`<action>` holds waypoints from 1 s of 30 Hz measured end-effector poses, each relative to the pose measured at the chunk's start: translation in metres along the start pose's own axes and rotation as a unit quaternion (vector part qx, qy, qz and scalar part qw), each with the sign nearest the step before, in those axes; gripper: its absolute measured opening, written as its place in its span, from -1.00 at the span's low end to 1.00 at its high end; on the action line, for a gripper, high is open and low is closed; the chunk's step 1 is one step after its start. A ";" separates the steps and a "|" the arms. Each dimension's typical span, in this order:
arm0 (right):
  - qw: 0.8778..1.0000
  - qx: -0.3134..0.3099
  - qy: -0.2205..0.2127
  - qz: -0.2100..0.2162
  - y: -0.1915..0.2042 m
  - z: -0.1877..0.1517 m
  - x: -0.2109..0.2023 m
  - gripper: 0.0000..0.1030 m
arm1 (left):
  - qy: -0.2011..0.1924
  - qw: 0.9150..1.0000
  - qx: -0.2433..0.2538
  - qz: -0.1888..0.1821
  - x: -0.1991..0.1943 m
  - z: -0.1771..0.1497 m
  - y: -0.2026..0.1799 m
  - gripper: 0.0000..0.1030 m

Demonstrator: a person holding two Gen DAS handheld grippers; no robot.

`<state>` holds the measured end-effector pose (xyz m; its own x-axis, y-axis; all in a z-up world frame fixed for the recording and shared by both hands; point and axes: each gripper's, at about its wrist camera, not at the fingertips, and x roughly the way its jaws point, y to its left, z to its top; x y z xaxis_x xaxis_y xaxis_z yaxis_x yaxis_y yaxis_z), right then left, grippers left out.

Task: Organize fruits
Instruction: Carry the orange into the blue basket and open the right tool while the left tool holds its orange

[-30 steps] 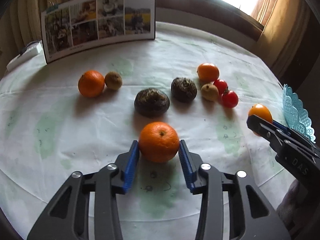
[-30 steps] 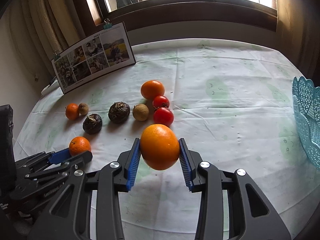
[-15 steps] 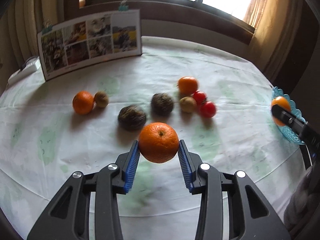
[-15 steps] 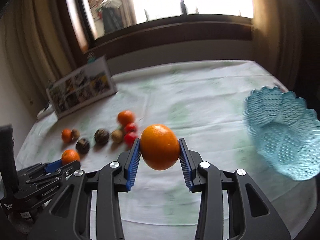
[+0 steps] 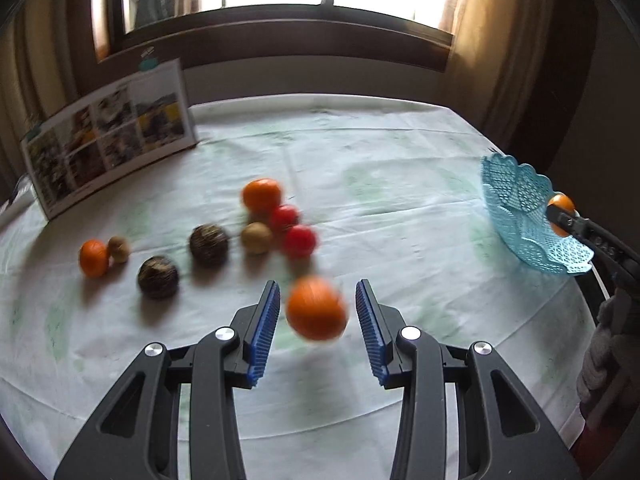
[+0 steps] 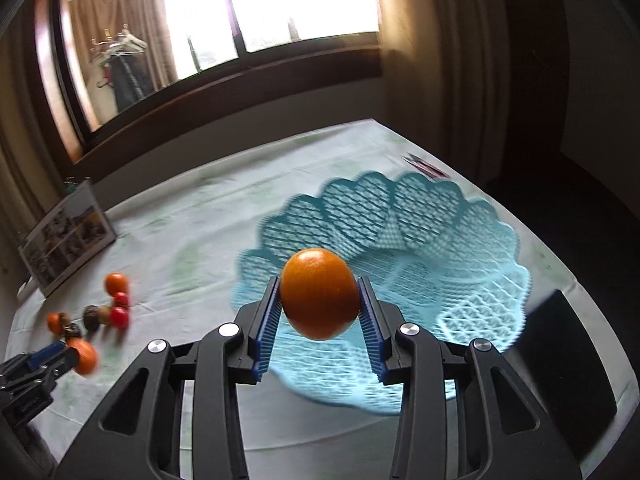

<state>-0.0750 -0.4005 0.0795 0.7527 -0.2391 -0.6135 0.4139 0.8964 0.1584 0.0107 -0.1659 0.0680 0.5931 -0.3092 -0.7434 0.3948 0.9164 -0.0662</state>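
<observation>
Four oranges: one (image 5: 317,307) between the near blue pads, one (image 6: 319,293) over the basket, two (image 5: 261,195) (image 5: 93,257) on the cloth. Two red tomatoes (image 5: 299,241), two dark brown fruits (image 5: 209,245), two small tan ones (image 5: 256,237). One blue basket (image 6: 460,280), one photo board (image 5: 108,136).

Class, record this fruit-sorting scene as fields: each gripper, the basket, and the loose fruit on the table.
right gripper: shut on a large orange, above the blue basket
left gripper: second orange between its jaws, blurred; grip unclear
blue basket: on the tablecloth; no fruit visible inside
loose fruit: two table oranges, two red fruits, two dark round fruits, two small brown fruits
</observation>
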 end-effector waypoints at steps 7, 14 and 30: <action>1.000 0.022 -0.008 -0.013 -0.029 -0.004 -0.003 0.13 | -0.018 0.999 0.026 0.000 -0.002 0.013 -0.031 -0.21; 0.999 0.039 -0.031 -0.004 -0.039 -0.008 -0.010 0.15 | 0.008 1.000 0.003 0.019 0.011 0.003 -0.018 0.19; 0.999 0.037 -0.032 0.012 -0.036 -0.011 -0.001 0.16 | 0.053 0.999 -0.002 0.004 0.056 0.005 -0.029 -0.24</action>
<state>-0.0964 -0.4284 0.0663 0.7934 -0.2433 -0.5580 0.4297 0.8731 0.2303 0.0360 -0.2115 0.0318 0.5188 -0.2743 -0.8097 0.3879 0.9196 -0.0630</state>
